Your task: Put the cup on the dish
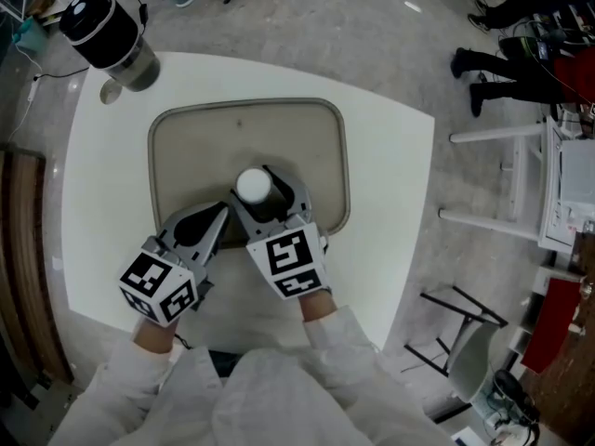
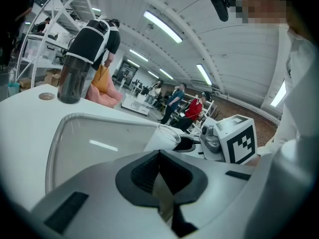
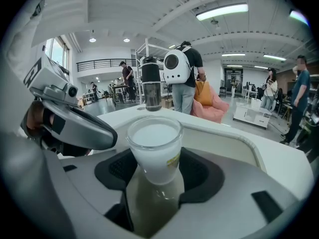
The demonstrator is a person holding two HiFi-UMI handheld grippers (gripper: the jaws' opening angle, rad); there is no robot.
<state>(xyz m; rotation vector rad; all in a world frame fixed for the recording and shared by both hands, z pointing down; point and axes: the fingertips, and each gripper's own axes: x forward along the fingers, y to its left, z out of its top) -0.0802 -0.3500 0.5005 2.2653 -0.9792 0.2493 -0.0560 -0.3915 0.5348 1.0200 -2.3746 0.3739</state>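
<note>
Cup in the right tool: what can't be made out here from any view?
Base of the cup: head view, hidden by the right tool; right gripper view, unclear whether it touches the dish.
The yellow sticker on it: right gripper view, too small to read.
Near rim of the dish: head view, under the left tool and right tool.
The round thing by the tumbler: head view, too small to identify.

The table (image 1: 390, 175) is viewed steeply from overhead. Both gripper views are taken low, close, across the dish (image 1: 246, 102), shared by all.
</note>
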